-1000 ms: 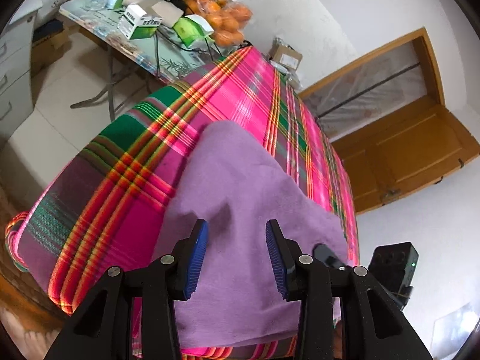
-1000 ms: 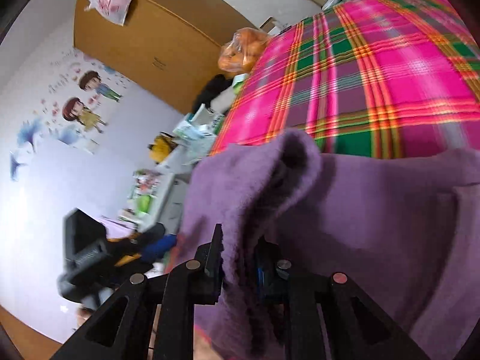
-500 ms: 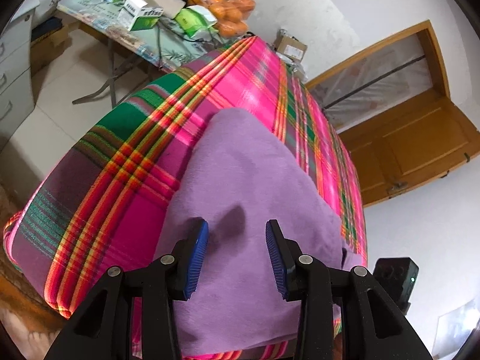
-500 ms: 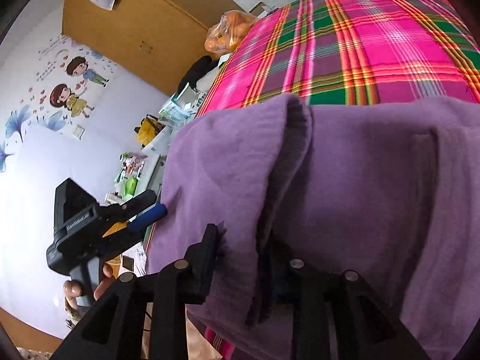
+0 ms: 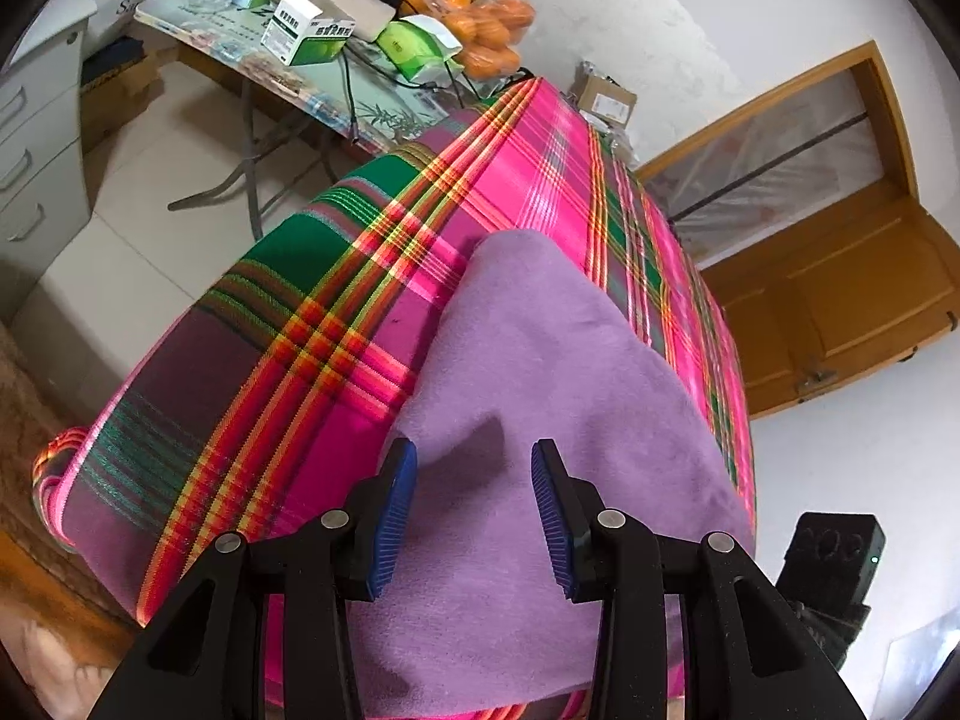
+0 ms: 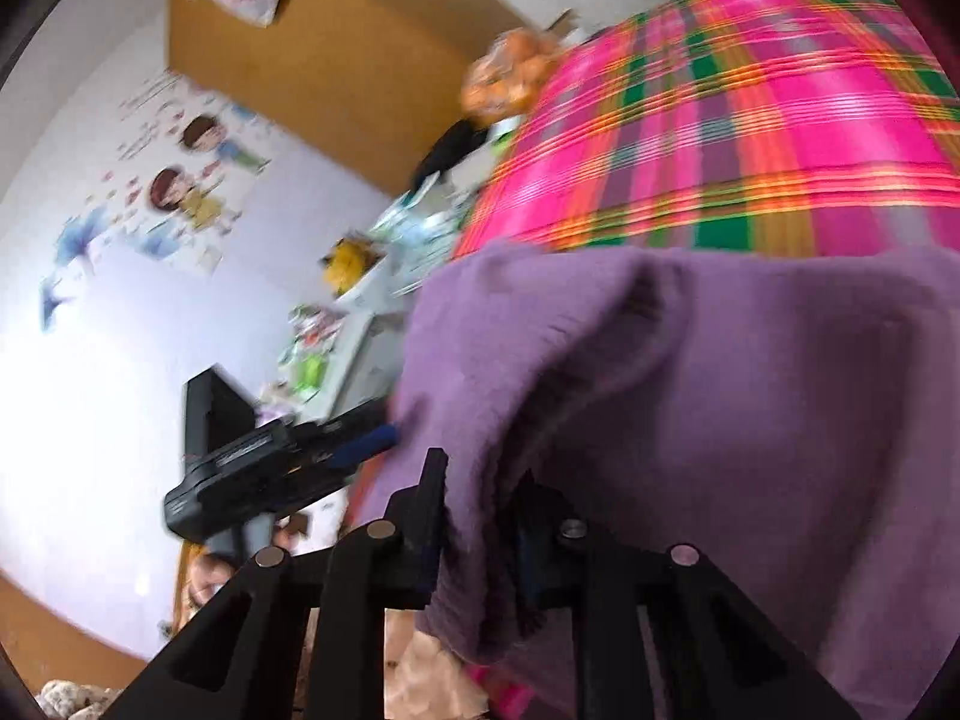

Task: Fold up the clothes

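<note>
A purple fleece garment (image 5: 540,420) lies on the table covered with a pink, green and orange plaid cloth (image 5: 336,324), its near edge hanging over the table's front. My left gripper (image 5: 474,498) hovers just above the garment's near part, open, nothing between its blue pads. In the right wrist view the same garment (image 6: 750,390) fills the lower right. My right gripper (image 6: 480,510) is shut on a bunched fold of its edge, lifted off the table. The left gripper (image 6: 276,468) shows there too, held in a hand at the left.
A side table (image 5: 336,102) behind the plaid one carries boxes and a bag of oranges (image 5: 480,30). Grey drawers (image 5: 36,168) stand at the left, a wooden door (image 5: 840,300) at the right. The right gripper's black body (image 5: 834,564) shows at the lower right.
The right gripper has kept its hold on the purple fold and swung, blurring its view. The left gripper stayed open and drew back slightly, showing more of the table.
</note>
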Demonstrator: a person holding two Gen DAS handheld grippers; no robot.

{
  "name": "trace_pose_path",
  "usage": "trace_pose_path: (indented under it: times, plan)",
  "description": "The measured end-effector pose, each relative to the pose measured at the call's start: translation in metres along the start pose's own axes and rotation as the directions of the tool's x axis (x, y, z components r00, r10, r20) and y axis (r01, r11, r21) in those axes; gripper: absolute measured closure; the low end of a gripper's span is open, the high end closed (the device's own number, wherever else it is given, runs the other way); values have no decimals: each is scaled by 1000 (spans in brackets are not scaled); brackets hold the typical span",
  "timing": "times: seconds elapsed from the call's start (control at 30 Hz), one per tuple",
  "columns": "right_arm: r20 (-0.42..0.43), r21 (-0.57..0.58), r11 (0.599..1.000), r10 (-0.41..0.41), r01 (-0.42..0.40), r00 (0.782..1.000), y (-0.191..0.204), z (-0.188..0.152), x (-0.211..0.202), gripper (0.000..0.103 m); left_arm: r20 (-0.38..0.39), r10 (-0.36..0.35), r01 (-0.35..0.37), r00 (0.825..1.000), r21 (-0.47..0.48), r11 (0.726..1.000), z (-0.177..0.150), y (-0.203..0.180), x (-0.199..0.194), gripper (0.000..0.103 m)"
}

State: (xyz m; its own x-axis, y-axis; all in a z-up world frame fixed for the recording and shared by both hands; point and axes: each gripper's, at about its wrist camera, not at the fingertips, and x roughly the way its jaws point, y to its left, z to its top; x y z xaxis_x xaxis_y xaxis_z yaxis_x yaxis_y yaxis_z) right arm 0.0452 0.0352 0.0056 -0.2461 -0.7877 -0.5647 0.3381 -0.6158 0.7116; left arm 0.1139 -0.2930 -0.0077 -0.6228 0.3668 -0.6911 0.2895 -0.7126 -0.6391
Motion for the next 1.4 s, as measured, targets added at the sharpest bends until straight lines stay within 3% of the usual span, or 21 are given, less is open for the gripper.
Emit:
trace_pose_path:
  times: [0.17,0.33,0.47,0.63,0.73,0.87,1.07,1.23,1.33,1.4]
  plan:
    - [-5,7,994,-105,105,994,-16,-11,-6,83,-7,-8,8,1000,11,1000,-2,-2,2,62]
    - [-14,-99,976,-199,196,980,3,-13,-9,79,-6,-12,12,1000,5,1000,-2,0,1,62]
    - [127,-187,935,-283,303,951,21,-7,-34,79,-7,1,-1,1000,6,1000,-1,1,0,62]
    - [190,-261,908,-284,328,940,39,18,-21,77,-5,7,-7,1000,-1,1000,0,4,1,62]
    - [169,-300,883,-323,360,931,42,29,4,77,-4,7,-7,1000,-3,1000,-2,5,1,62]
    - [113,-296,855,-412,426,904,27,32,30,78,-6,5,-6,1000,-4,1000,-2,7,0,62]
    - [106,-319,825,-458,466,883,30,35,36,81,-8,19,-19,1000,7,1000,-1,2,-1,62]
    - [175,-371,804,-430,464,886,50,43,33,81,28,5,-6,1000,40,999,0,-11,-6,62]
    - [114,-377,797,-465,472,878,37,51,54,81,18,-15,14,1000,72,997,-2,-21,-1,62]
    - [124,-385,792,-464,474,877,34,49,58,80,-1,-15,15,1000,97,995,-4,-27,3,62]
